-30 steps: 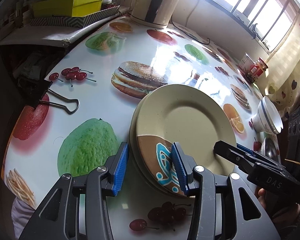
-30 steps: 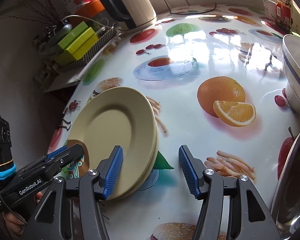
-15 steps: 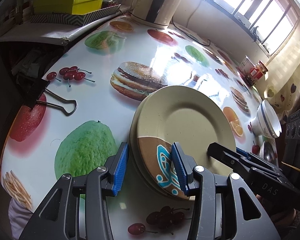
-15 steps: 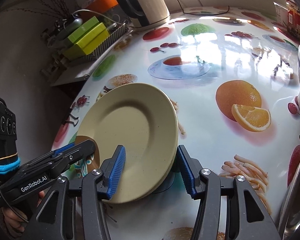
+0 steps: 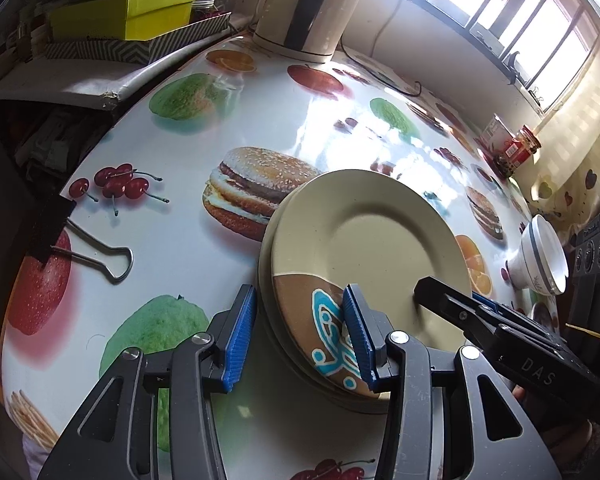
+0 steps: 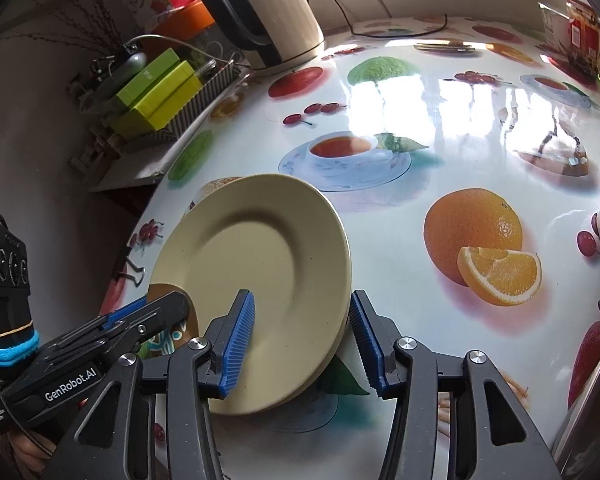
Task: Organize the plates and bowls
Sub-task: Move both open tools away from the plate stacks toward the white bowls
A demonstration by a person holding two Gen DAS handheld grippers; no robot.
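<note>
Glossy fruit-print tablecloth (image 6: 400, 240) under stacked cream round plates (image 6: 260, 272); right gripper (image 6: 302, 340), spread, now straddling their rim, advanced since earlier; left gripper (image 5: 298, 336) likewise spread astride.

Both grippers low, angled inward twd each other. Left gripper (image 5: 298, 336) jaws spread wide, blue pads (image 5: 240, 332) apart. Right gripper (image 6: 302, 340) same, jaws parted, nothing clamped.
</note>
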